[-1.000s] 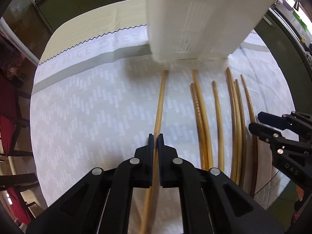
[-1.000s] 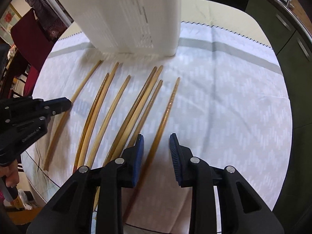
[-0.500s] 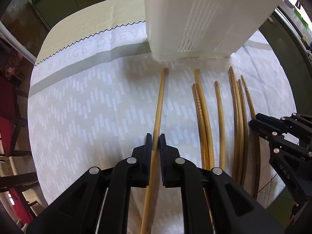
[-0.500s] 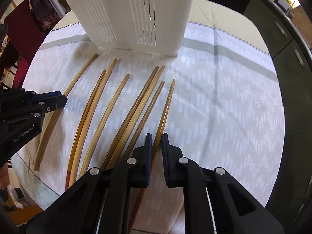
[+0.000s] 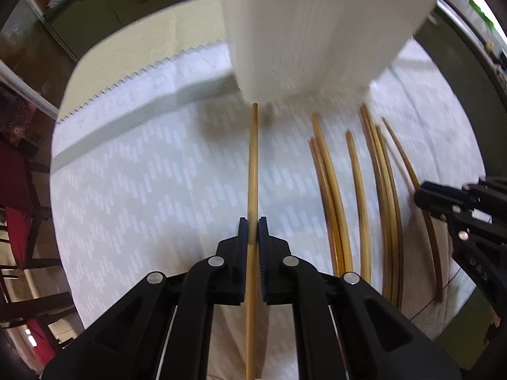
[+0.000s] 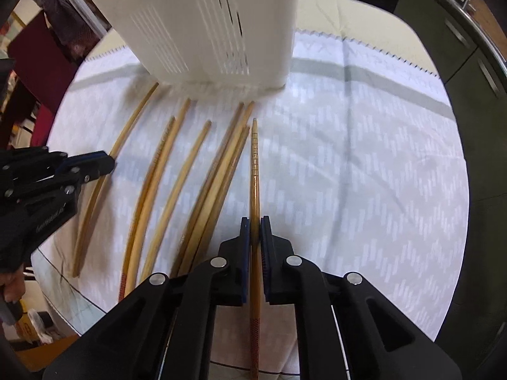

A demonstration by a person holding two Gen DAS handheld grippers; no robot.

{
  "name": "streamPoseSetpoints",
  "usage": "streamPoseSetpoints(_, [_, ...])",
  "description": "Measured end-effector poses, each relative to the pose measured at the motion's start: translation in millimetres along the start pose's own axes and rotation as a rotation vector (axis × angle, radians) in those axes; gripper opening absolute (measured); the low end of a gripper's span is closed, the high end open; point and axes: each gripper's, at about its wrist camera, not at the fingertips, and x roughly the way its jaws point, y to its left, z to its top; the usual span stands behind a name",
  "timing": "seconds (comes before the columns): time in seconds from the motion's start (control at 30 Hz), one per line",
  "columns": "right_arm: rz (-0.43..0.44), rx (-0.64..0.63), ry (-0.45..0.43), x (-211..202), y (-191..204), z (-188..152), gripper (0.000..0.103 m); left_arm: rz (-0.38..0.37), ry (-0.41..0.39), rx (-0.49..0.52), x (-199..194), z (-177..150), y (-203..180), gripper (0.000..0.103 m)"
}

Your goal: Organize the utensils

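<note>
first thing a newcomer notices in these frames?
Each tool is shut on one chopstick: the left tool grips the pale chopstick at the row's left end, the right tool the ringed chopstick at its right end. Behind the row stands a tall white slotted holder on the patterned cloth.

Lying on the patterned tablecloth (image 6: 364, 174) in a loose fan: wooden chopsticks (image 6: 202, 164), tips pointing toward the white slotted holder (image 6: 202, 28) standing at the far edge. Being clamped: one pale chopstick (image 5: 253, 164), and one darker chopstick (image 6: 254, 171) with a ringed tip.
</note>
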Motion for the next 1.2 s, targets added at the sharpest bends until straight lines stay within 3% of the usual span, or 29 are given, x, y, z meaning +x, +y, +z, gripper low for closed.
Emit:
streamPoseSetpoints(0.3, [0.077, -0.006, -0.191, -67, -6, -25, 0.007, -0.074, -0.186, -0.03, -60, -14, 9, 0.006])
streamPoseSetpoints(0.7, [0.142, -0.01, -0.325, -126, -3, -60, 0.007, -0.148, -0.303, -0.037, -113, -58, 19, 0.006])
streamPoseSetpoints(1.2, [0.16, -0.043, -0.396, -159, 1, -57, 0.007, -0.166, -0.415, 0.016, -161, -73, 10, 0.005])
